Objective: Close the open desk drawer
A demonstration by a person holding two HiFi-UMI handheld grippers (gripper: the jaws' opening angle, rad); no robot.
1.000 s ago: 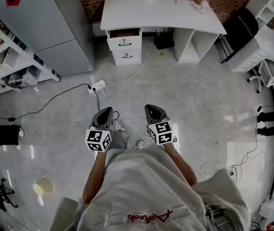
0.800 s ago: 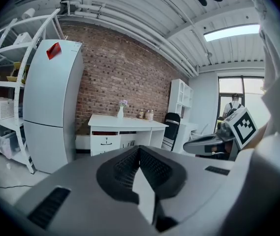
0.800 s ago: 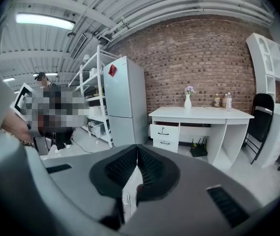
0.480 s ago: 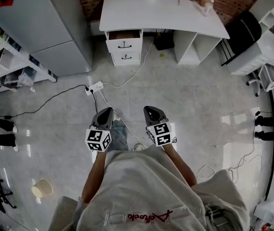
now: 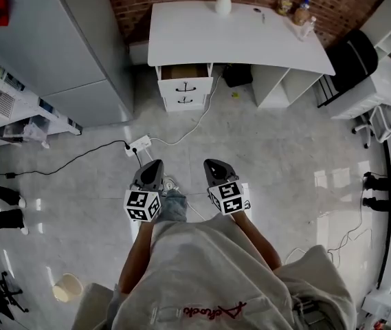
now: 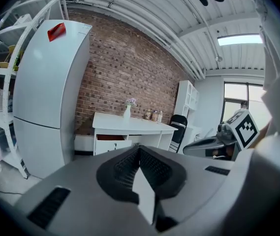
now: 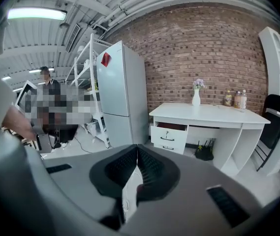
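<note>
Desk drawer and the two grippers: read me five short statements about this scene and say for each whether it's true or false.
1. The top drawer of the desk is open. True.
2. The right gripper clamps the drawer's handle. False: it is shut on nothing, over the floor well short of the desk.
3. A vase stands on the desk. True.
4. The lower drawer is pulled out too. False: it sits shut.
5. The left gripper's fingers stand wide apart. False: they are together, with nothing between them.
</note>
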